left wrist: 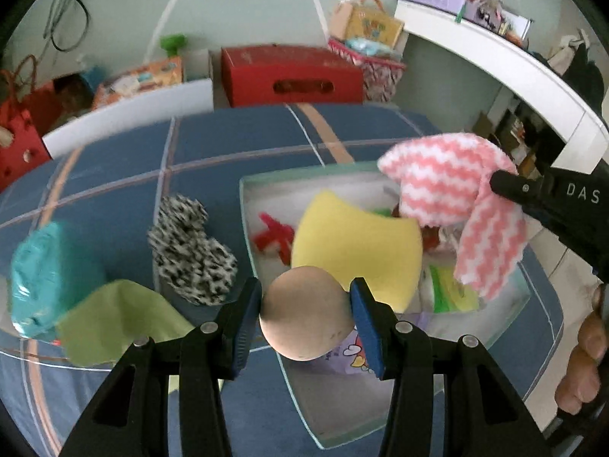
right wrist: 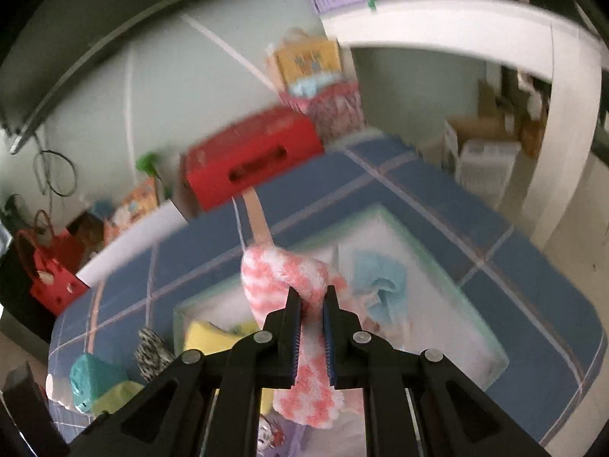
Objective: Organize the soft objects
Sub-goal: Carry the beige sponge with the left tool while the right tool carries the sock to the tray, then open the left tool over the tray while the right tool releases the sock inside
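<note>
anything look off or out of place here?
Nothing damaged or spilled. Three soft items are outside the box, on the blue cover: a teal bundle, a green cloth and a black-and-white fuzzy piece. The yellow sponge sits tilted in the box.

Soft, even daylight; fisheye bending at edges; right wrist view motion-blurred.

A lived-in home room: plaid-covered bed [left wrist: 228, 144], gift bags [left wrist: 23, 129], cluttered white shelf [left wrist: 495, 49].
</note>
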Demonstrator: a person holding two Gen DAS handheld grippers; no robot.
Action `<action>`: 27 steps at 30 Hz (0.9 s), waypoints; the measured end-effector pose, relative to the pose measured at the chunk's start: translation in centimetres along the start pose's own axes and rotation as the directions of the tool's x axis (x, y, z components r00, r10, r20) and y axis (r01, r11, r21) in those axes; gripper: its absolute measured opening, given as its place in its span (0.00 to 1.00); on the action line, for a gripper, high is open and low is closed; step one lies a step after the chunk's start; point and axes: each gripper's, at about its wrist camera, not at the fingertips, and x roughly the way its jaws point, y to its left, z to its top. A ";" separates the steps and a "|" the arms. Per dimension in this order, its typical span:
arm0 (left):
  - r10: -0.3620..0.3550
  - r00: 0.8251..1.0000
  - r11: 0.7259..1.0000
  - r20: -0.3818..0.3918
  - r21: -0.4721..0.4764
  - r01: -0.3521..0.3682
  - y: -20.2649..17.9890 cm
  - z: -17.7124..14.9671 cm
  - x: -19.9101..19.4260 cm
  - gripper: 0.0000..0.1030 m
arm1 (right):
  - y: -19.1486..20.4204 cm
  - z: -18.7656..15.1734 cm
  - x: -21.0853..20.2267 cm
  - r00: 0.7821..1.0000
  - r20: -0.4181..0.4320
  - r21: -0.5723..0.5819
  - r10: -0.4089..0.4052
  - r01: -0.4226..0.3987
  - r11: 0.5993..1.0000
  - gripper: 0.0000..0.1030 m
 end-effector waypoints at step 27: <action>-0.030 0.997 1.000 -0.072 0.004 0.030 -0.7 -0.9 2.3 0.54 | -0.7 -1.9 3.5 0.972 -0.207 -0.022 -0.107 0.105 0.994 0.37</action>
